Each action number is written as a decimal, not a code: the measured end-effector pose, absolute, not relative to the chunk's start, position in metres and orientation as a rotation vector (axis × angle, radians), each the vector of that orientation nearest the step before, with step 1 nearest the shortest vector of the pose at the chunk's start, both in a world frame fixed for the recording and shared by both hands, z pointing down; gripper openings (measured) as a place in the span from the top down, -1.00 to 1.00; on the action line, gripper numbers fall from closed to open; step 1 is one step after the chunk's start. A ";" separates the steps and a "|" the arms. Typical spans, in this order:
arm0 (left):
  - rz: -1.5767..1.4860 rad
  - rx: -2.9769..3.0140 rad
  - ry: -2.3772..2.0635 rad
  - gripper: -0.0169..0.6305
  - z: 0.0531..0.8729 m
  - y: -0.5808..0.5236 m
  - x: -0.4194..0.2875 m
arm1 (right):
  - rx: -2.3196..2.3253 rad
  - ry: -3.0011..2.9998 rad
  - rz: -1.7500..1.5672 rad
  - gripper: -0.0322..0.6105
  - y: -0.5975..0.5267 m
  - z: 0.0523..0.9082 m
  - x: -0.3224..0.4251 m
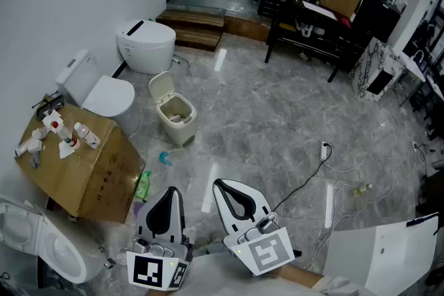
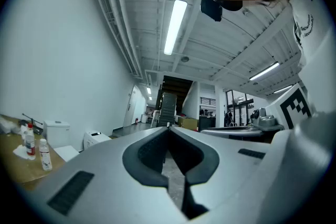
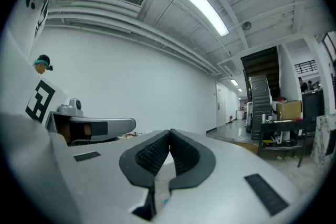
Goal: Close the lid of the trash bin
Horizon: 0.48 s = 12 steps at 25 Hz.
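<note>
My left claw (image 1: 171,190) and right claw (image 1: 217,183) are both pinched together with nothing in them, I think because the trash bin (image 1: 177,120) stands well ahead on the floor (image 1: 277,121), its lid (image 1: 161,88) tipped up, needing only a push.

Small cream trash bin (image 1: 177,119), upright on grey floor, lid (image 1: 161,87) raised open, rubbish inside
</note>
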<state>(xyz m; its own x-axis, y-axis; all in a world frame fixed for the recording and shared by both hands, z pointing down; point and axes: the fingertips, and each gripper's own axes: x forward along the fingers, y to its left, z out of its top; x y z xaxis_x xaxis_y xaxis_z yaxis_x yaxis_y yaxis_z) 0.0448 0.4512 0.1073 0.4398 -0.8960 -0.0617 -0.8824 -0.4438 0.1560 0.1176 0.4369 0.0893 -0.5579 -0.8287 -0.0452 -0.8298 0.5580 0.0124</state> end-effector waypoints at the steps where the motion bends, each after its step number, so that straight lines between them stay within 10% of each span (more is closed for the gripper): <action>1: -0.208 2.580 -1.596 0.90 0.107 0.451 0.047 | -1.463 2.746 0.050 0.80 0.437 0.089 0.119; 12: -0.218 2.581 -1.595 0.90 0.104 0.447 0.050 | -1.473 2.744 0.054 0.80 0.435 0.087 0.120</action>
<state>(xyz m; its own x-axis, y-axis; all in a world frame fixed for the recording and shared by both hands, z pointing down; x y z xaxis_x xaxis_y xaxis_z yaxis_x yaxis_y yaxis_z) 0.0498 0.4467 0.1039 0.4414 -0.8947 -0.0692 -0.8804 -0.4466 0.1594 0.1197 0.4346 0.0872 -0.5524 -0.8326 -0.0403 -0.8335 0.5522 0.0177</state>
